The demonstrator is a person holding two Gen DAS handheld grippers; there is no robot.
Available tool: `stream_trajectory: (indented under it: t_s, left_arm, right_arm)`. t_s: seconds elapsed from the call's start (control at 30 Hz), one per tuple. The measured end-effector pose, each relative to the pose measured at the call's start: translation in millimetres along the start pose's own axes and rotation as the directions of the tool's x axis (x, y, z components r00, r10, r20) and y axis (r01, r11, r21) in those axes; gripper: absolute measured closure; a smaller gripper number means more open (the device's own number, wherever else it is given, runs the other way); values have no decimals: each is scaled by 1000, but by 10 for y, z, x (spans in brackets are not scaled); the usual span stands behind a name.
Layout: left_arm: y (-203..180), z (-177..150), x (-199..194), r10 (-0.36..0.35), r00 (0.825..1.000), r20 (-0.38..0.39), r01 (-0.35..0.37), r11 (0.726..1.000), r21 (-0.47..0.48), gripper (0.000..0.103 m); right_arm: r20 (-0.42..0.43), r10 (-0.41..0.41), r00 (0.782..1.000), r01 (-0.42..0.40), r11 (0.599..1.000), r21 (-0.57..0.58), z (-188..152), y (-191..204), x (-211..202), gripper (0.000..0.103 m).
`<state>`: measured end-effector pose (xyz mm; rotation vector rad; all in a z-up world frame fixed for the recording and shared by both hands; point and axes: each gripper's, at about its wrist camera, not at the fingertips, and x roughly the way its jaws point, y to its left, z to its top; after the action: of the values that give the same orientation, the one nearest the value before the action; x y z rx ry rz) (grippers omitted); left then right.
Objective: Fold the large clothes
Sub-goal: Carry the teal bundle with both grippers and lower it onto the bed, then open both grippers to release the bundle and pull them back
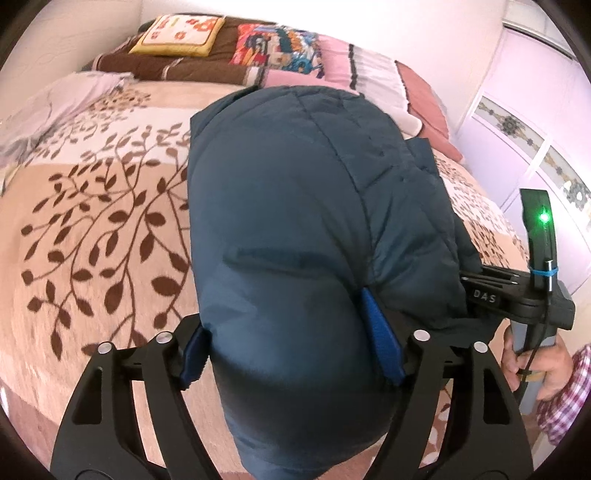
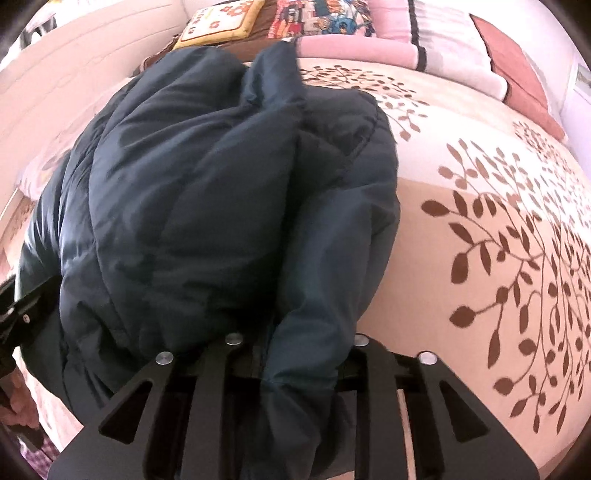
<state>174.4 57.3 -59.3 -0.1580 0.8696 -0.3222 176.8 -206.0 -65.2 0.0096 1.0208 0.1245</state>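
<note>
A dark blue padded jacket [image 1: 295, 206] lies bunched on the bed, folded over itself. My left gripper [image 1: 288, 347] straddles its near end. Both blue pads [image 1: 380, 343] press into a thick fold of it. In the right wrist view the jacket [image 2: 207, 206] drapes over my right gripper [image 2: 295, 332] and hides its fingertips. A strip of fabric runs back between its jaws. From the left wrist view, the right gripper's body [image 1: 517, 299] sticks out from under the jacket's right side, held by a hand [image 1: 543, 369].
The bedspread [image 1: 92, 240] is beige with a brown leaf pattern. Pillows and cushions [image 1: 177, 33] line the head of the bed beside a folded brown blanket [image 1: 177, 62]. A white wardrobe [image 1: 535, 122] stands to the right. A checked sleeve [image 1: 569, 391] shows at the right edge.
</note>
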Motion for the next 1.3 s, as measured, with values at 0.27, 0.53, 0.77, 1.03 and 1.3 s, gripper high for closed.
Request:
stream_trajectory:
  t_s: [0.27,0.53,0.77,1.03,1.3]
  left_arm:
    - [-44,1,-103,66,997,-29,-66,998,-9,14]
    - [-87,-154,-176,25,998,-66,-23,999,23,14]
    - [-112,-32,-121,39,998,-42,-37,999,38,18]
    - [-99,-37,-189,64,997,-43,-62,997,45,18]
    - [-162,-223,-555,138,990,-21,-135,987,91,17]
  right_arm:
    - [-2,27,1000,-27,992,124,-103,-207,-251,45]
    - [-60,82,995,-71,984,162,-314,-196,-269,45]
    - [-69,72,995,-60,985,160,-383,-14,-267,69]
    - [-61,54,997,-41,978,205,-415,-29,-301,64]
    - [31,33,999,-38,980,197,-538,-109,-806,43]
